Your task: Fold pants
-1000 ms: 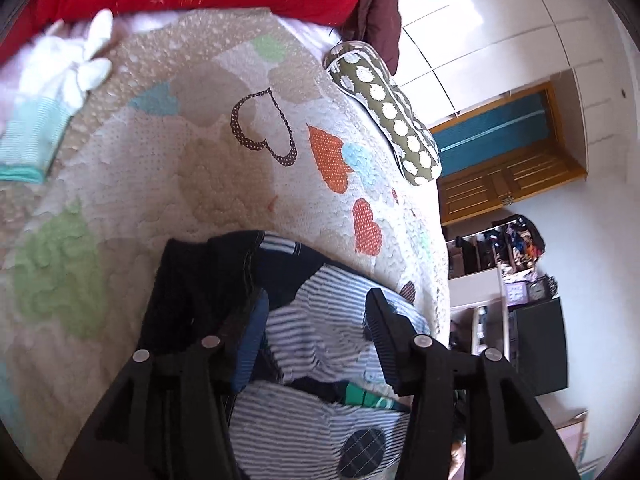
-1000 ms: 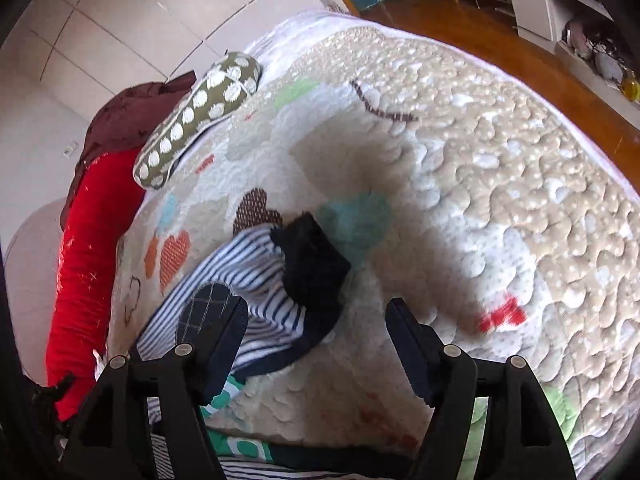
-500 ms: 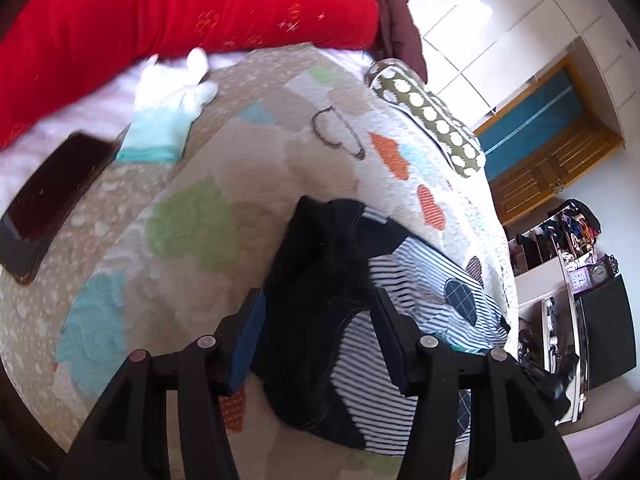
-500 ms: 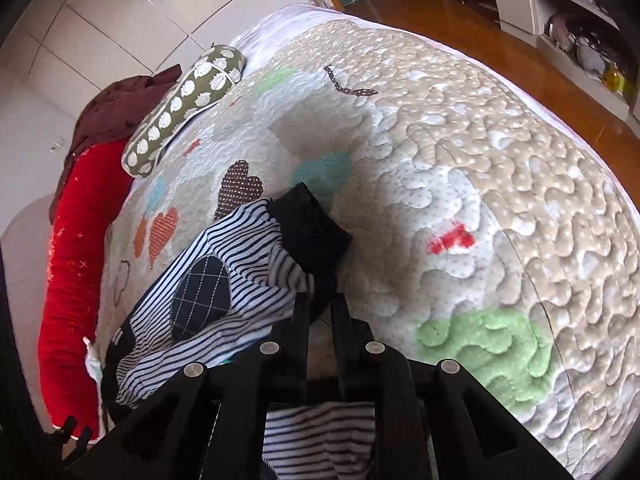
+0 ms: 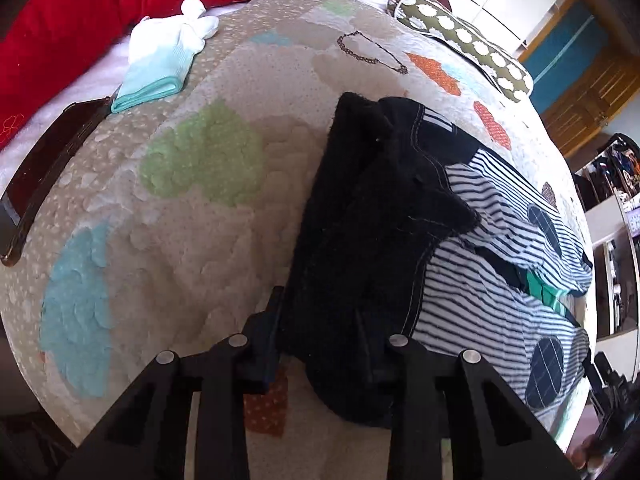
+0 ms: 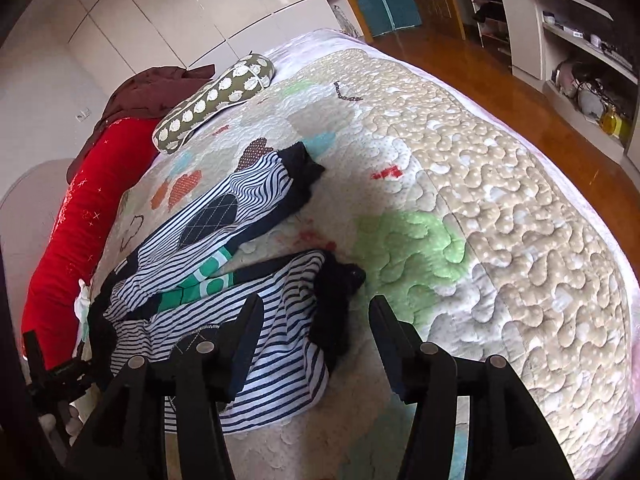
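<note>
My left hand-held gripper (image 5: 320,336) is closing on the waistband of the pants (image 5: 400,240) on the bed (image 5: 180,220); my right hand-held gripper (image 6: 316,328), having let go, is opening over a cuff.

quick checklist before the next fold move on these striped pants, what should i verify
1. Left gripper on the pants: ok. Its jaws are closing around the black waistband end, with fabric between them.
2. Right gripper on a leg cuff: not ok. Its jaws are opening; the near black cuff lies between them, but the pads do not press it.
3. Legs laid flat and aligned: not ok. Both legs spread apart and look wrinkled.
4. Room on the quilt for folding: ok, to the side of the cuffs.
5. Folded cloth and dark flat object clear of the pants: ok, both lie apart.
</note>
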{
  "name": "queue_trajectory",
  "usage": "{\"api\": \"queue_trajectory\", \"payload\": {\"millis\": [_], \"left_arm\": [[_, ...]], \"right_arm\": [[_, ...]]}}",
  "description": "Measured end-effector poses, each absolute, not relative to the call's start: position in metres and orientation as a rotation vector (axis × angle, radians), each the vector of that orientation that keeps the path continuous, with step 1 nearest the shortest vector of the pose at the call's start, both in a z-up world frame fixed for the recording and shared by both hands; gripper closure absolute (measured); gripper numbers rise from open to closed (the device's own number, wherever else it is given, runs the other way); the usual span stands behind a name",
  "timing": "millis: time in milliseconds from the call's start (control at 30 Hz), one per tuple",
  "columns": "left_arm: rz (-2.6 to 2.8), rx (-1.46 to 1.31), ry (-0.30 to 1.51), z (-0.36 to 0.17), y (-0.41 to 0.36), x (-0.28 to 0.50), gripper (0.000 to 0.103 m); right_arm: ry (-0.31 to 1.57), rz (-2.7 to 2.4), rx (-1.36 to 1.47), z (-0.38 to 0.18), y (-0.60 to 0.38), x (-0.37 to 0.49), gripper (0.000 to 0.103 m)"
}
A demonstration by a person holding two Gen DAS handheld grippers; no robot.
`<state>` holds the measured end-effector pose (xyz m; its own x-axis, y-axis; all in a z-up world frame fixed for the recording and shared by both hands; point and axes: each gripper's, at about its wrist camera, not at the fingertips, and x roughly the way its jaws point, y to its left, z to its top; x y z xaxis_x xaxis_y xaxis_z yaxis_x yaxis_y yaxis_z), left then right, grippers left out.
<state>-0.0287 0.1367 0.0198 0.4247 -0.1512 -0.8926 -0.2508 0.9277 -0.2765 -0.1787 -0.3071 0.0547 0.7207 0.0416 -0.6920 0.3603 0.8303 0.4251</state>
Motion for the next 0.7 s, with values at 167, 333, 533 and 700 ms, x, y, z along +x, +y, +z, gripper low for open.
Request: {"api": "queue_trajectory", "payload": {"millis": [167,333,533,700], "left_arm": [[0.040,-0.468,1.145,0.024,0.157,-0.045,0.070],[0.101,-0.335,1.053,0.052,0.143,-0.063,0.066],[0.191,-0.184,0.931,0.086,0.119,-0.082,0.055],[0.247,-0.081,0.849,0.107,0.104,-0.092,0.039]], "right_arm": [[0.759,-0.164,0.538,0.061,-0.297,-0.171,0.044],[0.756,-0.140,0.490,0.068,-0.281,-0.163,0.040],[0.772,-0.117,0.352,0.063,-0.243,-0.160,0.038],[0.783,-0.100,0.310,0.057,-0.224,-0.164,0.037]]}}
